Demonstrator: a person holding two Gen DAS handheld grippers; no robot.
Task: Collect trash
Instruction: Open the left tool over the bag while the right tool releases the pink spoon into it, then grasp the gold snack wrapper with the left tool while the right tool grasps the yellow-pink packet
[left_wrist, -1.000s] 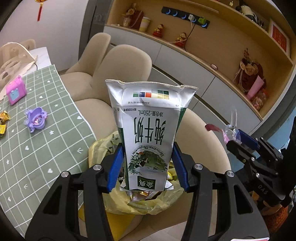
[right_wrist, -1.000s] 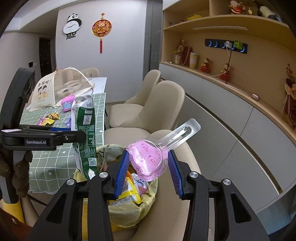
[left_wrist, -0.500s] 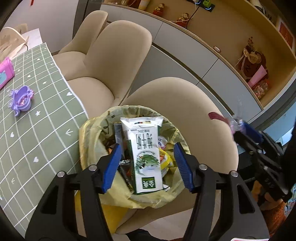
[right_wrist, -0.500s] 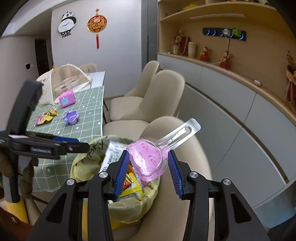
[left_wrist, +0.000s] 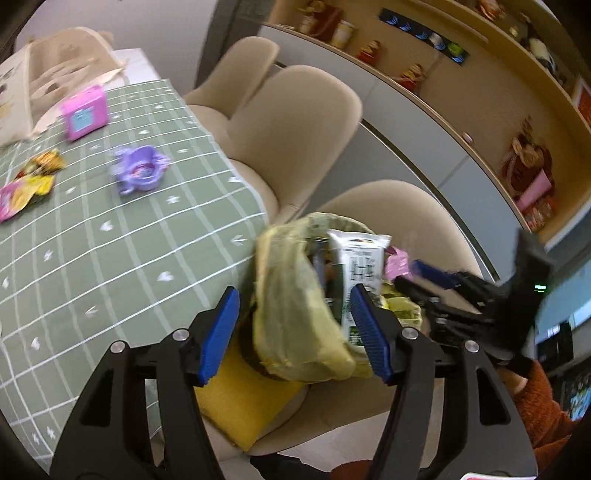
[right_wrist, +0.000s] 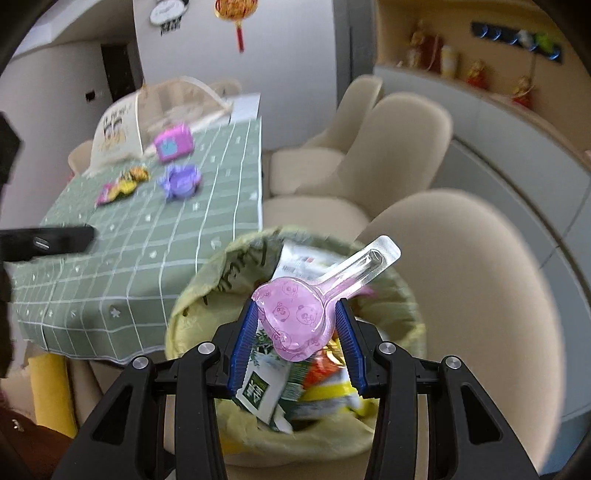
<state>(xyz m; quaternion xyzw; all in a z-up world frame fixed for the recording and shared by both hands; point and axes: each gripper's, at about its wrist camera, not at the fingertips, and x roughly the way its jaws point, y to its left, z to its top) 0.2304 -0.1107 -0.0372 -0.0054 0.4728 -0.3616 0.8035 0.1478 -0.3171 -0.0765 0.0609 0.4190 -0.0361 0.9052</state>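
A trash bin lined with a yellow bag (left_wrist: 295, 325) (right_wrist: 207, 295) stands on a beige chair beside the table. The green-and-white milk carton (left_wrist: 360, 269) (right_wrist: 266, 387) lies inside it among other wrappers. My left gripper (left_wrist: 295, 328) is open and empty, just in front of the bin. My right gripper (right_wrist: 295, 332) is shut on a pink plastic spoon package (right_wrist: 295, 314) with a clear handle, held right above the bin's opening; it shows in the left wrist view too (left_wrist: 397, 262).
A green checked tablecloth (left_wrist: 92, 258) covers the table on the left. On it lie a purple toy (left_wrist: 142, 171), a pink box (left_wrist: 83, 118), candy wrappers (left_wrist: 33, 177) and a mesh food cover (right_wrist: 147, 118). Beige chairs (left_wrist: 295, 122) and wall shelves stand behind.
My left gripper opened and the milk carton dropped into the bin, then the gripper swung left toward the table. My right gripper moved over the bin with the spoon package.
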